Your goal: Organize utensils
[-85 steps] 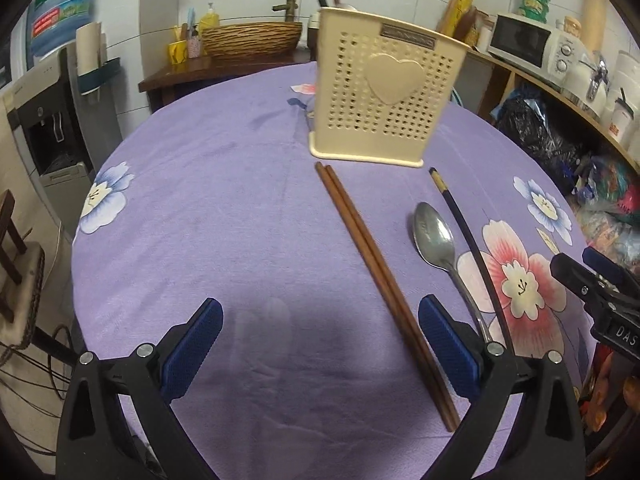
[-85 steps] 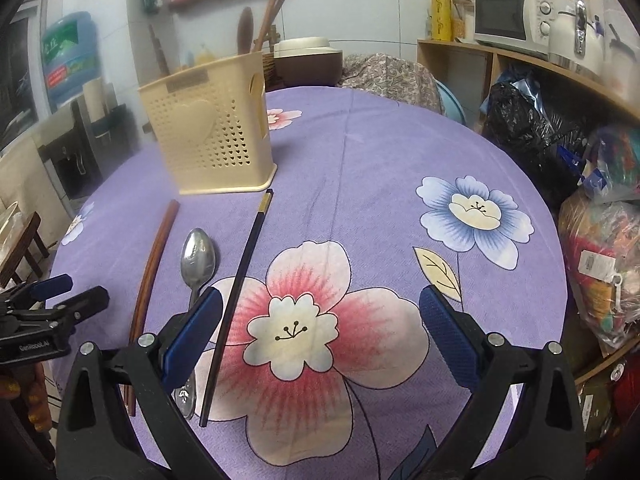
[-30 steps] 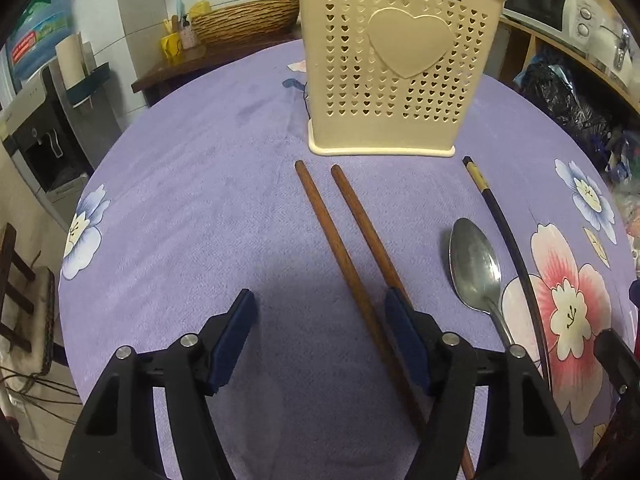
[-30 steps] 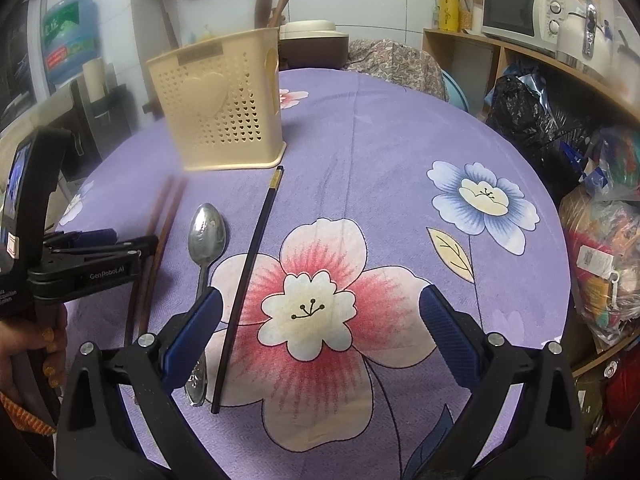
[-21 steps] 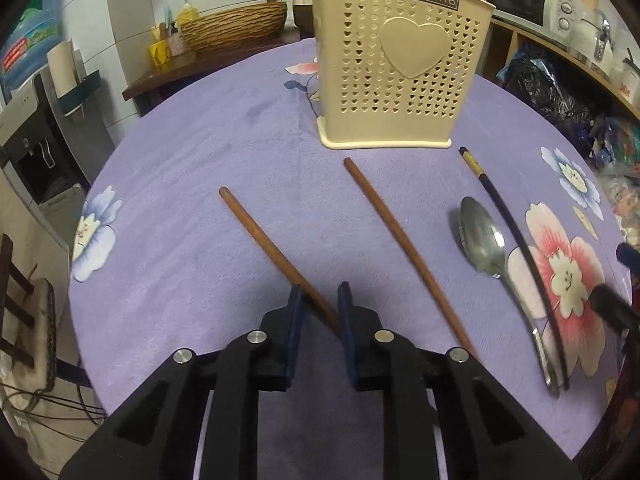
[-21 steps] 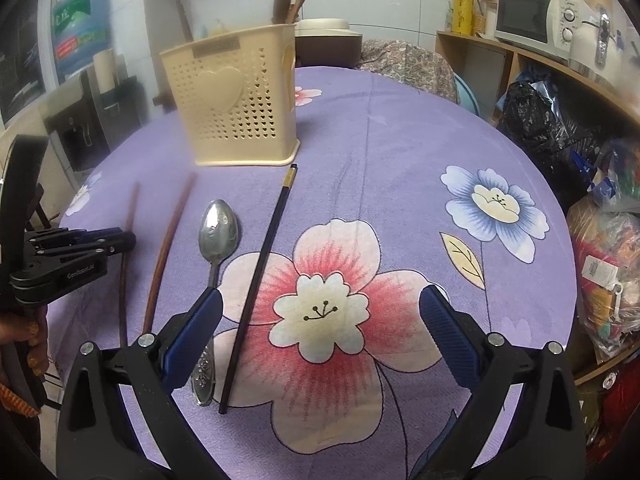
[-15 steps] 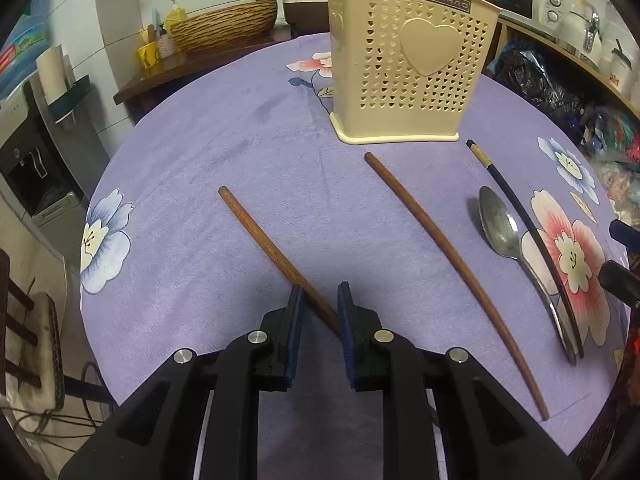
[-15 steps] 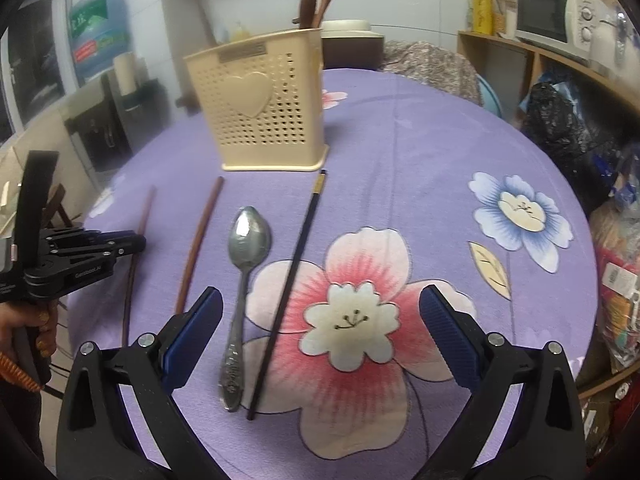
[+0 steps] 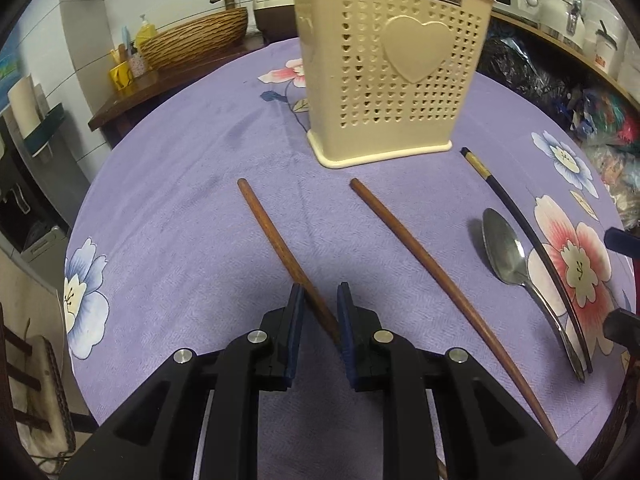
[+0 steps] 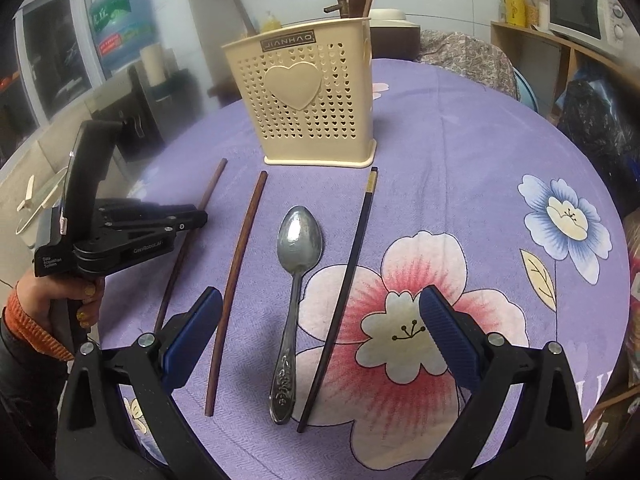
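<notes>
Left wrist view: the left tongs [image 9: 318, 304] are nearly shut, with a brown stick [image 9: 280, 246] pinched between the blue pads. A second stick [image 9: 420, 268] lies to the right of them. Further right lie a spoon [image 9: 508, 256] and a black stick [image 9: 520, 224]. Straight ahead stands the basket [image 9: 384, 76] on the purple table [image 9: 180, 184].

Right wrist view: the right tongs [image 10: 320, 326] are wide open and hold nothing. The spoon [image 10: 298, 264] and the black stick [image 10: 348, 272] lie between the pads. The left tongs [image 10: 202, 216] are off to the left, closed on the brown stick [image 10: 208, 188].
</notes>
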